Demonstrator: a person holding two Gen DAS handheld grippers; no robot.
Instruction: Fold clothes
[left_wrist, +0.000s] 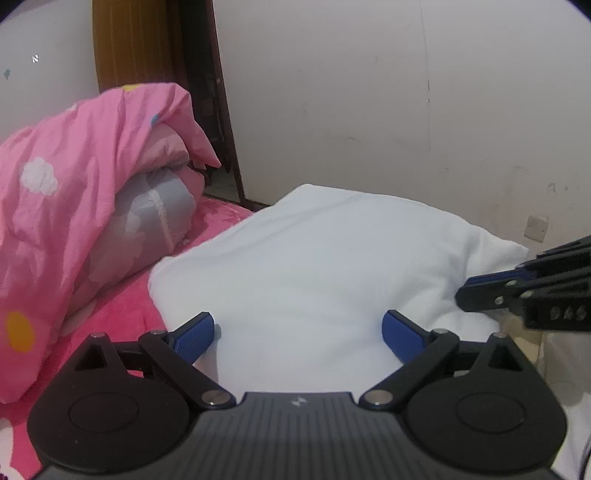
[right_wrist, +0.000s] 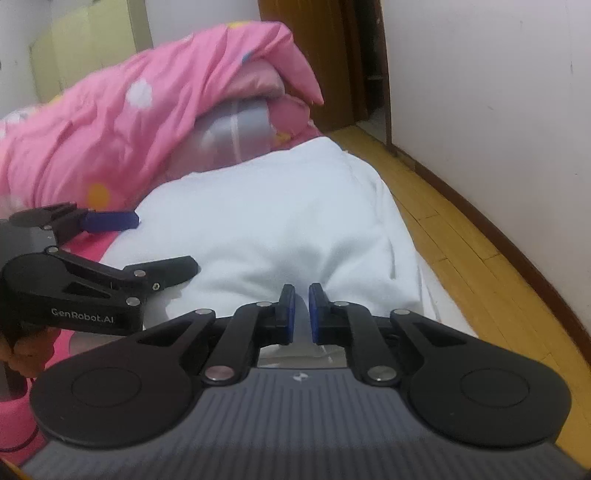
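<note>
The right gripper (right_wrist: 301, 310), its blue-padded jaws pressed nearly together, pinches a fold of the white, soft cotton garment (right_wrist: 280, 225) at its near edge. The left gripper (left_wrist: 297, 334) hovers with jaws spread wide over the same garment, nothing between its pads. The garment lies bunched on a bed with a deep pink sheet (left_wrist: 122, 314), beside a rumpled pink quilt with white cloud prints (left_wrist: 74, 177). Yellow wooden flooring (right_wrist: 480, 266) borders the bed.

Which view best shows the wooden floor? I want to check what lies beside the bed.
The right wrist view: the floor runs as a broad yellow strip between the white garment and the wall. The left wrist view shows only a dim sliver by the doorway.
</note>
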